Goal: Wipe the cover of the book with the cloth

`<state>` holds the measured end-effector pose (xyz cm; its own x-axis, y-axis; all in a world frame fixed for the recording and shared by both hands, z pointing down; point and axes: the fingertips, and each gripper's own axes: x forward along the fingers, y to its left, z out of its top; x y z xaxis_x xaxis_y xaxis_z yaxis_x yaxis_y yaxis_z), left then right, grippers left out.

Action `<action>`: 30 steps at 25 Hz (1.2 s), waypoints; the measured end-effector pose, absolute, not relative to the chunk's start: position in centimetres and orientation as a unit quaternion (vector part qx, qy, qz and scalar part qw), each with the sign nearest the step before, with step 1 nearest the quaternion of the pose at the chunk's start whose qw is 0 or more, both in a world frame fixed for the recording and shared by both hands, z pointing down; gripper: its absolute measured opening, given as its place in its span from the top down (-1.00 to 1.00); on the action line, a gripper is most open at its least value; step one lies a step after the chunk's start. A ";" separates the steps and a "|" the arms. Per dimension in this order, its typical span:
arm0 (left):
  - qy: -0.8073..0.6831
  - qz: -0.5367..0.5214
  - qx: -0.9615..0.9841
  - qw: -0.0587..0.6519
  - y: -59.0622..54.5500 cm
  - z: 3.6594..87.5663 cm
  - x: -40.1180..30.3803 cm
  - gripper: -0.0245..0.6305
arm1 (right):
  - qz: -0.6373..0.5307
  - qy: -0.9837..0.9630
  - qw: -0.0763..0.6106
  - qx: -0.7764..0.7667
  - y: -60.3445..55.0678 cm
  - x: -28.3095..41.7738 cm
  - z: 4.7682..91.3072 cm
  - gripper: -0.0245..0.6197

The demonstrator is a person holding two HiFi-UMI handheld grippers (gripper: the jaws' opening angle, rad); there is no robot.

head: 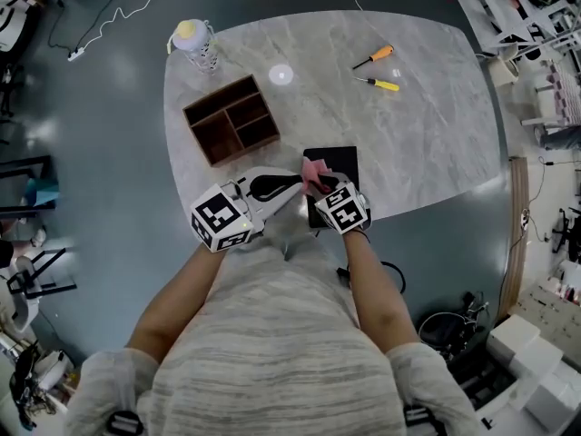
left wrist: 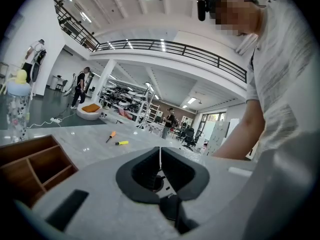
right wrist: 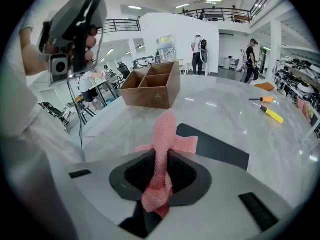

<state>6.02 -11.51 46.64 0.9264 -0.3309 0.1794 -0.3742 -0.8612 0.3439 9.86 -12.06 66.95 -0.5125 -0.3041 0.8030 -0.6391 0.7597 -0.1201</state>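
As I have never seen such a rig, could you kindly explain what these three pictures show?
A person holds a gripper in each hand; no robot is involved. The head view looks down from the person's head; the two gripper views come from cameras on the grippers. The right gripper has its fingers shut on a pink cloth over a black book on the marble table. The left gripper is shut and empty. Also there: a wooden box, two screwdrivers and a bottle.
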 end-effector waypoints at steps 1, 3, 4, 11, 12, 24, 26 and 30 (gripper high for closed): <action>-0.187 0.057 0.962 0.190 -11.6 46.7 5.9 0.86 | 0.204 -0.845 0.406 0.282 -13.0 9.8 66.9 0.71; -0.193 0.058 0.961 0.191 -11.6 46.8 5.7 0.86 | 0.201 -0.845 0.404 0.288 -14.7 9.6 66.9 0.71; -0.196 0.058 0.960 0.192 -11.6 46.9 5.6 0.86 | 0.199 -0.845 0.403 0.289 -15.3 9.4 67.0 0.71; -0.203 0.060 0.957 0.198 -11.8 47.2 5.6 0.86 | 0.194 -0.847 0.396 0.297 -17.2 10.4 66.7 0.71; -0.203 0.059 0.957 0.199 -11.8 47.2 5.7 0.86 | 0.195 -0.845 0.396 0.303 -17.3 11.2 66.7 0.71; -0.178 0.059 0.962 0.196 -12.3 47.1 7.9 0.86 | 0.221 -0.814 0.392 0.368 -17.5 18.0 66.8 0.71; -0.175 0.060 0.963 0.196 -12.4 47.1 8.0 0.86 | 0.224 -0.814 0.390 0.367 -16.7 17.9 66.8 0.71; -0.170 0.059 0.964 0.194 -12.4 47.0 8.0 0.86 | 0.233 -0.812 0.395 0.362 -13.9 18.2 66.8 0.71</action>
<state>8.04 -12.44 47.01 0.9352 -0.3047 0.1803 -0.3507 -0.8672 0.3535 18.19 -13.85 66.84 -0.4262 -0.4027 0.8100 -0.7711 0.6299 -0.0926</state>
